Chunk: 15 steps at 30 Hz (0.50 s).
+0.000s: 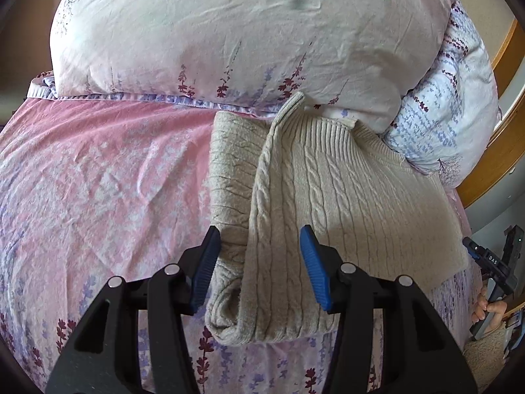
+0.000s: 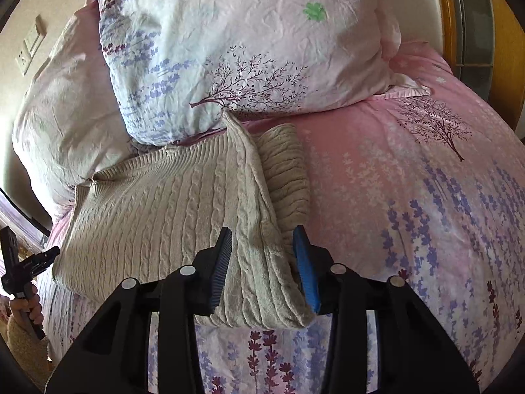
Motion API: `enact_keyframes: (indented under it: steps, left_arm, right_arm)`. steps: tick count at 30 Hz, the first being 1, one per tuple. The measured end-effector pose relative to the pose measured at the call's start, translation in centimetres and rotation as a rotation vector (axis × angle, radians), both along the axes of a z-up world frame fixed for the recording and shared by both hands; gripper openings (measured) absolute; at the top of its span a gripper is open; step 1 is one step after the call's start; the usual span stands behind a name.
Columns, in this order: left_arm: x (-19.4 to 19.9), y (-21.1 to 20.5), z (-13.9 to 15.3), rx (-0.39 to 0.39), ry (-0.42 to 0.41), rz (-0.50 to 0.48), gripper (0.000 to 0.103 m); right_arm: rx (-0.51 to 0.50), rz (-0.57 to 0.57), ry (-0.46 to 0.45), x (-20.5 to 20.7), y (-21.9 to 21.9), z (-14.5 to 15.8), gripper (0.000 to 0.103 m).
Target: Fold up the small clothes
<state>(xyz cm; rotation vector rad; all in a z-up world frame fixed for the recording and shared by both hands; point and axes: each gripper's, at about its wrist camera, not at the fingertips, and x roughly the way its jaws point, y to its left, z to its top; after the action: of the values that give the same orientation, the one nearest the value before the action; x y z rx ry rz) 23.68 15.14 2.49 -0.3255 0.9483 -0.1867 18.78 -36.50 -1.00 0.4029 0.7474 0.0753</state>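
Observation:
A beige cable-knit sweater [image 1: 321, 197] lies folded on the pink floral bed sheet [image 1: 98, 170], its collar end against the pillows. A folded-over side with a sleeve forms a thick ridge along its edge [image 1: 229, 177]. My left gripper [image 1: 261, 262] is open, its blue pads on either side of the sweater's near folded edge, gripping nothing. The sweater also shows in the right wrist view [image 2: 164, 210]. My right gripper [image 2: 265, 264] is open over the sweater's near folded corner, pads apart on either side of the ridge.
Two floral pillows [image 1: 229, 32] [image 2: 246, 49] lie at the head of the bed, one overlapping the sweater's collar. A wooden bed frame [image 1: 502, 151] runs along the right. A wall socket [image 2: 29, 49] is at far left. Each view shows the other hand-held gripper [image 1: 492, 262] [image 2: 23, 269] at its edge.

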Motion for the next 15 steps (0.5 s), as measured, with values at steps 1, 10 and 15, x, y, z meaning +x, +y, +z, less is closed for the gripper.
enact_keyframes:
  steps: [1,10,15]
  left_arm:
    - [-0.1,-0.1,-0.1,0.01,-0.001,0.0,0.048]
    - [-0.7,-0.5,-0.1,0.024,-0.003,0.005,0.017]
    - [-1.3,-0.3,0.9,0.013,-0.018,-0.006,0.012]
  right_arm:
    - [-0.008,0.004,0.002,0.0,0.1,-0.1,0.042]
    - [-0.037,-0.002,-0.033,-0.8,0.1,-0.4,0.012]
    - [-0.031,-0.012,-0.09,-2.1,0.2,0.8,0.008]
